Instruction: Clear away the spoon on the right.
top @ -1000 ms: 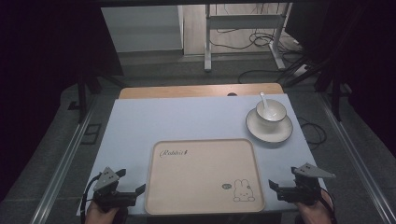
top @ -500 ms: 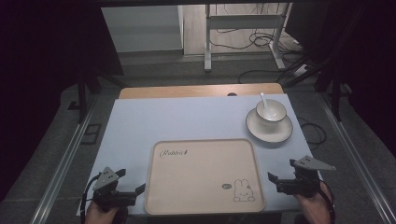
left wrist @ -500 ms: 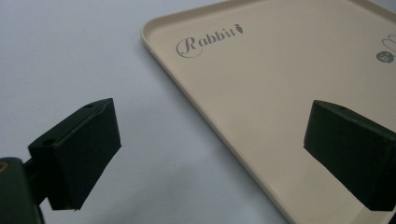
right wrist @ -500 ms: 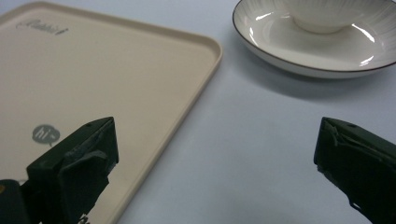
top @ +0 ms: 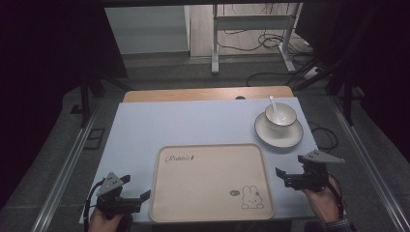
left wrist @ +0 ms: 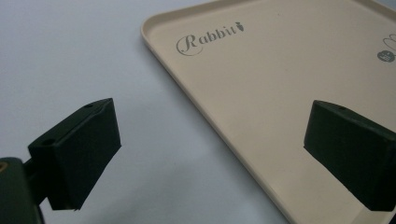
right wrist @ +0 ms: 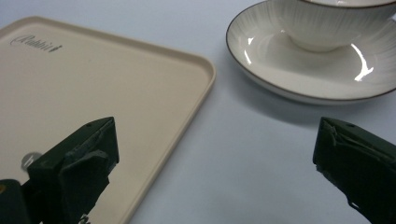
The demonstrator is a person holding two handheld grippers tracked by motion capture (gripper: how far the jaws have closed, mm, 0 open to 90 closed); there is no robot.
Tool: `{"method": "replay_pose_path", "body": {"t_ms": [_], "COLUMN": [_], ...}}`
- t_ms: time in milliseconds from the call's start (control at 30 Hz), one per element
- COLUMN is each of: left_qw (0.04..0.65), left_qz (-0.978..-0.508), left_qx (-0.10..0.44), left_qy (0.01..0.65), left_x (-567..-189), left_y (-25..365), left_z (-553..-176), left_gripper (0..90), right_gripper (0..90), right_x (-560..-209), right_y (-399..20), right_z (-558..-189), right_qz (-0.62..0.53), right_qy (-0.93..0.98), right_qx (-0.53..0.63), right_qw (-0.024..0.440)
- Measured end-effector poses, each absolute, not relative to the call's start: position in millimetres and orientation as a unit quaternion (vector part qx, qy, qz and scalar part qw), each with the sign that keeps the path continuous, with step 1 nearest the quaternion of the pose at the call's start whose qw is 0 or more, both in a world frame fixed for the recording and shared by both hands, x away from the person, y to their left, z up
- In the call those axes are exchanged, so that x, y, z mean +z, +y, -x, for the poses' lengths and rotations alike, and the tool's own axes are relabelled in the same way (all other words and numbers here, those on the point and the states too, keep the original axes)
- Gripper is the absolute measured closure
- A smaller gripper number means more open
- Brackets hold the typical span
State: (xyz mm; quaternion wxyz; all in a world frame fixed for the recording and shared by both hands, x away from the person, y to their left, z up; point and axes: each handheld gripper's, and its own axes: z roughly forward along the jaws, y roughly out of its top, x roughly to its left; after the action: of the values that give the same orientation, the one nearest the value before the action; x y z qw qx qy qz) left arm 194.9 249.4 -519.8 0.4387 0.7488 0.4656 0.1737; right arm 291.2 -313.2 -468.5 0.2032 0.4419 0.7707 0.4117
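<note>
A beige tray (top: 208, 183) printed with "Rabbit" and a small rabbit lies empty at the table's near middle. A white cup (top: 281, 116) holding a white spoon (top: 272, 102) stands on a saucer (top: 279, 134) at the far right. My left gripper (top: 138, 189) is open at the tray's near left corner. In the left gripper view, the left gripper (left wrist: 215, 154) straddles the rim of the tray (left wrist: 280, 84). My right gripper (top: 282, 177) is open beside the tray's right edge. The right gripper view has the right gripper (right wrist: 215, 172) facing the tray (right wrist: 93, 93), the saucer (right wrist: 280, 70) and the cup (right wrist: 336, 23).
The pale blue tabletop (top: 183, 125) has a wooden strip (top: 193, 94) along its far edge. Beyond it are dark floor, a metal stand (top: 215, 48) and cables (top: 275, 43).
The right gripper has moved forward and slightly left, nearer the tray's right edge and the saucer. The left gripper has stayed in place.
</note>
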Motion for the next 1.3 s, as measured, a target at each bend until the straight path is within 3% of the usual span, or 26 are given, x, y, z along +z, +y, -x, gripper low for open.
{"method": "replay_pose_path", "body": {"t_ms": [1300], "left_qw": [0.439], "left_qz": [-0.749], "left_qx": [0.176], "left_qy": [0.464], "left_x": [-520], "left_y": [249], "left_z": [-194], "left_gripper": [3.4], "right_gripper": [0.3], "right_x": [-447], "right_y": [-291], "right_z": [-408], "right_qz": [-0.464], "right_qy": [0.764], "right_qx": [0.388], "right_qw": [0.226]}}
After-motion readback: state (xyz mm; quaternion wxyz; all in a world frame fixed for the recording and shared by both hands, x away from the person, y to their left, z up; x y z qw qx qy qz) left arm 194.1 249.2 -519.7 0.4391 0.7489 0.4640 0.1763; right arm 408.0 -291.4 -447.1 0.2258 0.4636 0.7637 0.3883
